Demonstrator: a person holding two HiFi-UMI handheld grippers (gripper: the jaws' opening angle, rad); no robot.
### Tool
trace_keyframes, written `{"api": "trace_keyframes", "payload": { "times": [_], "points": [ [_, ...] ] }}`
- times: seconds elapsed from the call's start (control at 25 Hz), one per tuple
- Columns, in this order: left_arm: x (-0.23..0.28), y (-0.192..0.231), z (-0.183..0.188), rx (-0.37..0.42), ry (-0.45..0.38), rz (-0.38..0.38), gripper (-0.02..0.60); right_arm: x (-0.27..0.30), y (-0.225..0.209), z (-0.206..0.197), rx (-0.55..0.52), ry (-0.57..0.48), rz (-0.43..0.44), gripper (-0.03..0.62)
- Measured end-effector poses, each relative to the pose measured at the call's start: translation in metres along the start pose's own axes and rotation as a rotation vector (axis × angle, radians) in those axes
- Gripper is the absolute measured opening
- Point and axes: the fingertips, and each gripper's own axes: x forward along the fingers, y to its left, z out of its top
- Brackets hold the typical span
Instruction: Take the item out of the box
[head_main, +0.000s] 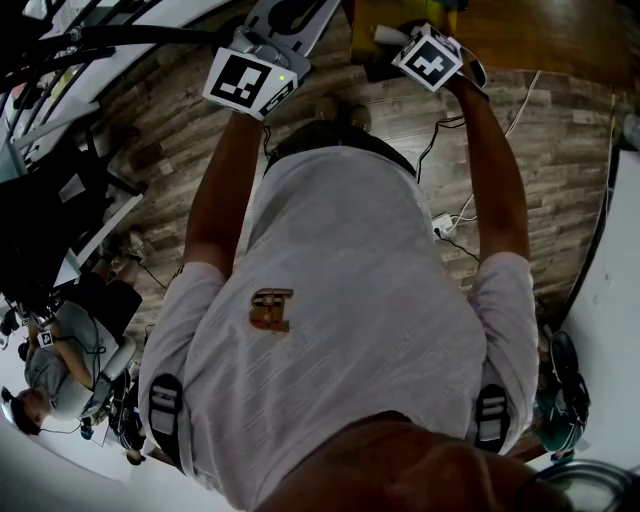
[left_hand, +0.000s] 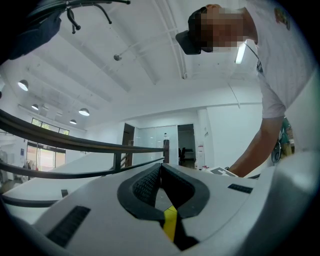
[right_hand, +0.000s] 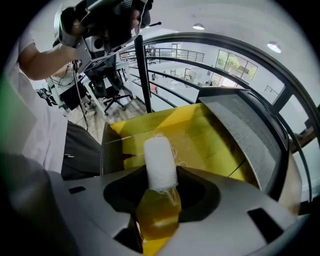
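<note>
Head view: my left claw (head_main: 255, 72) and right claw (head_main: 430, 58) reach forward; the box is out of sight.
Left gripper view: jaws together, empty.
Right gripper view: jaws clamped on the white gauze roll (right_hand: 160, 162) over the open yellow box (right_hand: 212, 137). Gripped only at its frayed end, the roll may slip back in.

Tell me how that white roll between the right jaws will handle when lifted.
Likely soft and light: the white roll looks like wound gauze with frayed threads. Being round, it may roll if released in the yellow box. Its rough weave should resist slipping.
</note>
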Motion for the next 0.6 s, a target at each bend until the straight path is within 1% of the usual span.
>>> {"api": "trace_keyframes", "payload": {
  "times": [0.12,0.28,0.48,0.6],
  "points": [
    [0.001,-0.003,0.0,0.0,0.0,-0.007,0.02,-0.002,0.0,-0.001,0.032,-0.031,-0.011,0.193],
    [0.002,-0.005,0.001,-0.003,0.0,-0.02,0.02,-0.013,-0.006,0.004,0.091,-0.111,-0.033,0.192],
    [0.007,-0.014,0.002,0.0,-0.002,-0.038,0.02,-0.041,-0.011,0.012,0.184,-0.279,-0.047,0.19],
    [0.008,-0.018,0.002,0.001,-0.003,-0.045,0.02,-0.059,-0.01,0.015,0.223,-0.373,-0.071,0.19]
  ]
}}
